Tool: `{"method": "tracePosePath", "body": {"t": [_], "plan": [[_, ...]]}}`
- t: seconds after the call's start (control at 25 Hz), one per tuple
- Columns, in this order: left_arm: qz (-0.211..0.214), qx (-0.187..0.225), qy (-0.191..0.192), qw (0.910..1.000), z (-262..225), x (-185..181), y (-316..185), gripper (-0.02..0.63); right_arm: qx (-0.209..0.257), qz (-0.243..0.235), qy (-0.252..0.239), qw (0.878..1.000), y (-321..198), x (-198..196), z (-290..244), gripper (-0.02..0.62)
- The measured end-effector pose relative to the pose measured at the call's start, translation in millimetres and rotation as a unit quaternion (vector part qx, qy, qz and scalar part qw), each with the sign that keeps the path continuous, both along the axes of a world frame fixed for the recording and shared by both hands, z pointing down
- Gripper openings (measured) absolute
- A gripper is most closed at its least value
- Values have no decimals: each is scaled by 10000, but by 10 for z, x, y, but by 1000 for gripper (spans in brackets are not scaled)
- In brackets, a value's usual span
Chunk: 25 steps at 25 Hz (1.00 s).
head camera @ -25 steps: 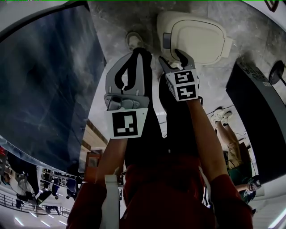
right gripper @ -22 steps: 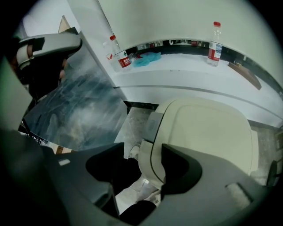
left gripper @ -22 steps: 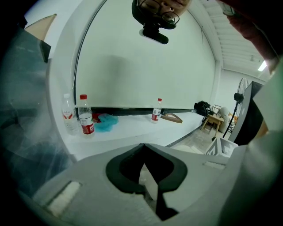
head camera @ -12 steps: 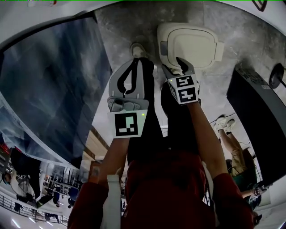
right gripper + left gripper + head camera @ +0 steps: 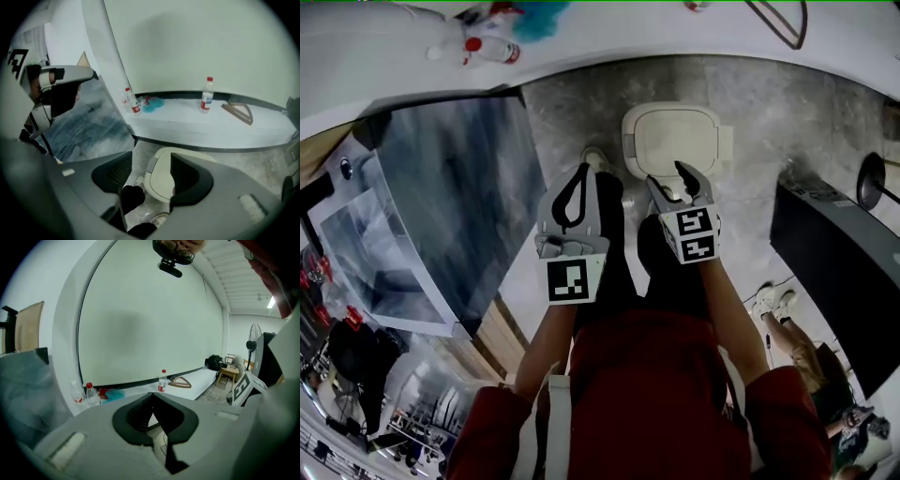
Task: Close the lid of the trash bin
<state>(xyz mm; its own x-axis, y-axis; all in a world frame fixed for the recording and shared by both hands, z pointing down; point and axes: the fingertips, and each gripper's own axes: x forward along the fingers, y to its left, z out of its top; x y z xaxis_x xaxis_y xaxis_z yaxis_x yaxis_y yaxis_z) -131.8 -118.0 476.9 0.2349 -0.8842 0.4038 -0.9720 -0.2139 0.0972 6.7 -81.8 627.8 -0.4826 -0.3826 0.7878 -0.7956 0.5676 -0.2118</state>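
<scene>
The cream trash bin [image 5: 675, 141] stands on the grey floor ahead of my feet, its lid lying flat on top. My right gripper [image 5: 668, 178] hangs open above the bin's near edge, nothing between its fingers. In the right gripper view the bin [image 5: 161, 176] shows through the gap of the right gripper [image 5: 151, 171]. My left gripper [image 5: 578, 178] is held to the left of the bin, above my shoe, with its tips together. In the left gripper view the left gripper [image 5: 152, 397] points at the white wall, not at the bin.
A large dark glossy panel [image 5: 441, 216] leans at the left. A white ledge [image 5: 609, 37] behind the bin carries bottles [image 5: 206, 95] and a wooden triangle [image 5: 239, 113]. A black cabinet [image 5: 834, 253] and a fan [image 5: 872, 178] stand on the right; another person's legs [image 5: 787, 309] lie nearby.
The view has pulled back: the bin looks smaller and farther away. Both grippers sit lower in the frame, the right one still by the bin's near edge.
</scene>
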Motion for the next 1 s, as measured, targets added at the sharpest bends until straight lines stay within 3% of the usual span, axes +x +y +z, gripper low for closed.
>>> {"method": "tracePosePath", "body": {"t": [0.32, 0.52, 0.8, 1.0], "plan": [[-12, 507, -92, 9987, -807, 287, 155, 5, 1108, 47, -337, 9933, -49, 306, -1255, 255], [58, 1045, -160, 9944, -1324, 453, 197, 5, 2058, 136, -529, 9771, -161, 598, -2083, 255], [-44, 1630, -326, 9861, -2196, 561, 447, 5, 3366, 291, -518, 9398, -150, 1036, -3304, 253], [-180, 2135, -507, 9755, -2777, 551, 575, 5, 4287, 579, -689, 8990, -169, 1321, -4122, 253]]}}
